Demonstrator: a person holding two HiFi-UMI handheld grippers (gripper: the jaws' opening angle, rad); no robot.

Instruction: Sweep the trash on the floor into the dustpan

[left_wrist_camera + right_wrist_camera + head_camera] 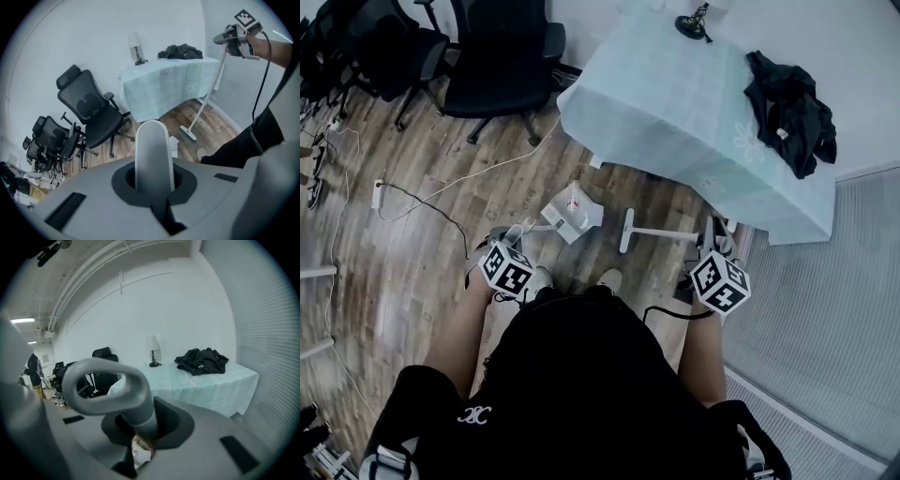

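Note:
A white dustpan point(572, 217) sits on the wood floor in front of the person's feet, with a scrap of paper trash point(574, 201) in it. My left gripper point(508, 240) is shut on the dustpan's pale upright handle point(152, 154), which fills the jaws point(152, 183). A white broom head point(626, 231) lies just right of the dustpan. Its shaft point(670, 233) runs to my right gripper point(717, 242). In the right gripper view the jaws point(140, 430) are shut on the broom's grey loop grip point(105, 387). From the left gripper view, the right gripper point(238, 32) holds the shaft above the broom head point(189, 133).
A table with a pale teal cloth point(694, 112) stands ahead, carrying a black garment point(792, 108) and a small lamp point(694, 23). Black office chairs point(497, 56) stand at the far left. Cables and a power strip point(378, 194) lie on the left floor. Grey ribbed flooring point(825, 328) lies to the right.

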